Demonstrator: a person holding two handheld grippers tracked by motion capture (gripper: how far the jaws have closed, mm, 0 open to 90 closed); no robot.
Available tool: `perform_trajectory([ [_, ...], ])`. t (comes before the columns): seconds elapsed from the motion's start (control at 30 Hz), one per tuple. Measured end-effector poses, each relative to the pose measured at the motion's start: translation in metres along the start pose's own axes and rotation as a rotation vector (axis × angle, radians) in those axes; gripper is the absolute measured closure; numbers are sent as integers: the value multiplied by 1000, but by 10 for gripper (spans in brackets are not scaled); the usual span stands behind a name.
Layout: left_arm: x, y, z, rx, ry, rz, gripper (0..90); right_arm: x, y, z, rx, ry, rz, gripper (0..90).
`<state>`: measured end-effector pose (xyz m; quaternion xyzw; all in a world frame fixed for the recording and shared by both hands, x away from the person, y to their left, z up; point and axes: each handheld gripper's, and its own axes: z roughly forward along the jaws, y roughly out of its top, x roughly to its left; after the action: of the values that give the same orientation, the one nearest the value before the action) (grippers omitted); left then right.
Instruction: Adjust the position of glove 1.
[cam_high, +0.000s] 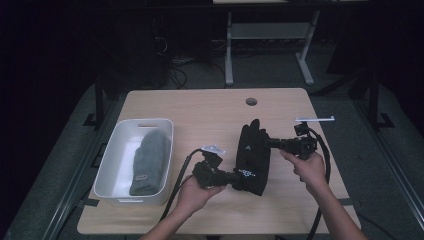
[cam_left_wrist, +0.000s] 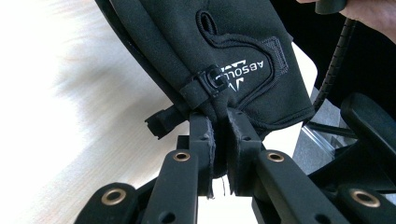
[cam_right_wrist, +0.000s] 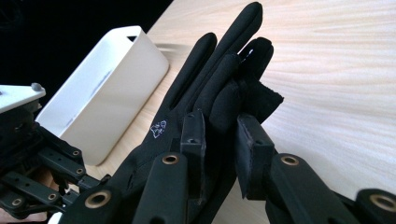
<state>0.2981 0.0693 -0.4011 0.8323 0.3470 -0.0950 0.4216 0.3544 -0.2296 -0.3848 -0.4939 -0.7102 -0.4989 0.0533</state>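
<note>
A black glove (cam_high: 252, 155) with white print is held between both grippers just above the wooden table (cam_high: 210, 107). My left gripper (cam_high: 235, 176) is shut on the glove's cuff edge; in the left gripper view its jaws (cam_left_wrist: 219, 126) pinch the cuff of the glove (cam_left_wrist: 233, 51) beside a small strap clip. From the right side, my right gripper (cam_high: 270, 142) is shut on the finger end. In the right gripper view its jaws (cam_right_wrist: 222, 123) clamp one folded finger of the glove (cam_right_wrist: 205, 88), and the other fingers point away.
A white bin (cam_high: 150, 121) stands at the table's left with a grey mitten (cam_high: 149, 160) lying inside; the bin (cam_right_wrist: 102, 88) is also in the right gripper view. A round cable hole (cam_high: 251, 101) sits near the table's far edge. Desk legs and cables stand beyond.
</note>
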Motion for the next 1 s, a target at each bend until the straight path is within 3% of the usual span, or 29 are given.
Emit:
perform_trajectory([
  [1.0,15,2,-49,-58,34,-20,822,32,37,28,2,70,-12,748],
])
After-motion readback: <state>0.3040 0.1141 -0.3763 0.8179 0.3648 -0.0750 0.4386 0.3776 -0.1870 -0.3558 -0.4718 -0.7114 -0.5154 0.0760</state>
